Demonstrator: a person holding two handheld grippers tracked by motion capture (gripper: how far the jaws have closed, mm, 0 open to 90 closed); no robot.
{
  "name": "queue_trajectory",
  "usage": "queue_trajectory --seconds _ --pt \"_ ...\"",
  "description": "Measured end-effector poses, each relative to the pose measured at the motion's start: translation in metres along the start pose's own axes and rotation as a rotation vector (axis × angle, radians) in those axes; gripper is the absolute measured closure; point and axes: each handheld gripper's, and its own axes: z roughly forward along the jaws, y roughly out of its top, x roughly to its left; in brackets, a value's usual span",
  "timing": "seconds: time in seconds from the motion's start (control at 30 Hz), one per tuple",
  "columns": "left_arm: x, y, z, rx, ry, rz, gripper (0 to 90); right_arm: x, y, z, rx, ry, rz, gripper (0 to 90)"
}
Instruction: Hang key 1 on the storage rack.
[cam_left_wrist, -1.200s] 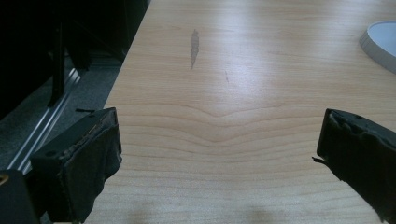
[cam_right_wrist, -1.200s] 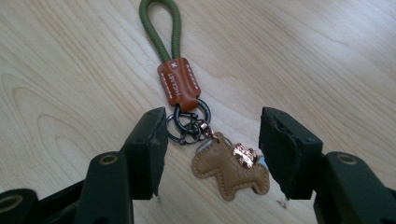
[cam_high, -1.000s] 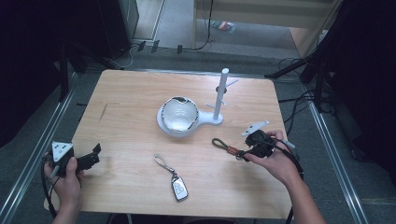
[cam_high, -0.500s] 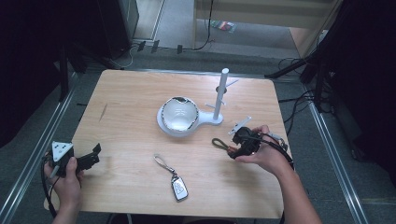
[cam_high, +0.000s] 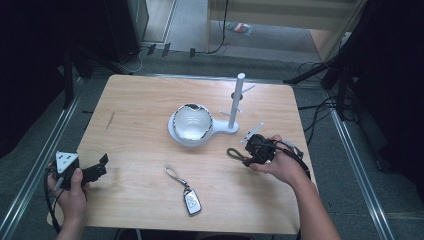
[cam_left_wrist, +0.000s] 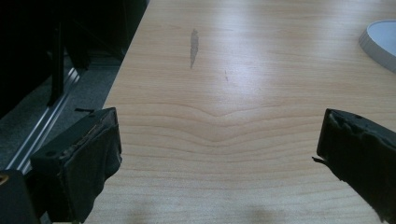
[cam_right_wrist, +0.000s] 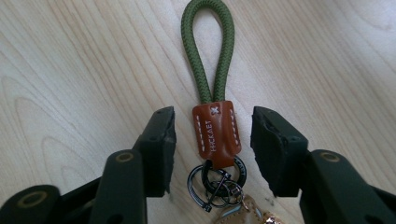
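While jaws close, one right gripper (cam_right_wrist: 212, 140) straddling one green keychain (cam_right_wrist: 210, 70), untouched

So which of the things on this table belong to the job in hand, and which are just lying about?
In the job:
- right gripper, jaws just closing, pads not yet touching
- green rope-loop keychain with brown leather tab, lying between those jaws

Lying about:
- left gripper, open over bare wood
- white bowl
- white peg stand
- silver car key fob on a strap
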Motion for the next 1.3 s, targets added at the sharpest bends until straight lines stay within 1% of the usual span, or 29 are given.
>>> queue_trajectory --seconds 0.03,0.07,0.1,0.13,0.17,0.23,0.4,0.67,0.7,0.87,0.9,1.03,1.1,1.2,1.23,1.27,1.3 --pt "0.000 0.000 0.000 0.001 0.001 0.000 0.1 0.000 0.000 0.000 0.000 0.000 0.000 53.8" --pt "0.000 0.000 0.000 0.002 0.000 0.000 0.1 0.000 0.000 0.000 0.014 0.000 0.006 54.5" --pt "0.000 0.000 0.000 0.003 0.000 0.001 0.1 0.000 0.001 0.002 0.027 0.006 -0.007 54.9" --pt "0.000 0.000 0.000 0.003 0.000 0.001 0.1 0.000 0.001 0.002 0.027 0.006 -0.007 54.9" --pt "0.000 0.000 0.000 0.000 0.000 0.000 0.1 0.000 0.001 0.004 0.042 0.000 -0.023 55.9" --pt "0.000 0.000 0.000 0.001 0.000 0.000 0.1 0.000 0.001 0.005 0.054 -0.010 -0.033 57.6" --pt "0.000 0.000 0.000 0.002 0.000 0.001 0.1 -0.002 0.002 0.009 0.076 -0.004 -0.039 60.2" --pt "0.000 0.000 0.000 0.003 0.000 0.001 0.1 -0.004 0.002 0.014 0.095 0.001 -0.024 64.6" --pt "0.000 0.000 0.000 0.003 0.000 0.001 0.1 -0.004 0.002 0.014 0.100 0.007 -0.009 65.5" --pt "0.000 0.000 0.000 0.004 0.001 0.001 0.1 -0.006 0.001 0.014 0.101 0.024 -0.001 67.0" --pt "0.000 0.000 0.000 0.003 0.002 0.001 0.1 -0.006 0.001 0.014 0.103 0.026 0.007 67.1" --pt "-0.001 0.000 0.000 0.003 0.002 0.002 0.1 -0.005 0.001 0.014 0.104 0.021 0.013 67.8" --pt "-0.001 0.000 0.000 0.003 0.002 0.002 0.1 -0.004 0.001 0.014 0.104 0.010 0.018 68.5" --pt "-0.001 0.000 0.000 0.003 0.002 0.005 0.1 -0.003 0.000 0.014 0.093 0.005 0.030 68.9" --pt "-0.001 0.000 0.000 0.004 0.002 0.005 0.1 -0.003 -0.002 0.013 0.078 0.005 0.048 69.1" --pt "-0.001 0.000 0.000 0.004 0.002 0.005 0.1 -0.003 -0.002 0.013 0.078 0.005 0.048 69.1" --pt "-0.001 0.000 0.000 0.004 0.002 0.005 0.1 -0.002 -0.004 0.013 0.067 0.001 0.066 69.2"
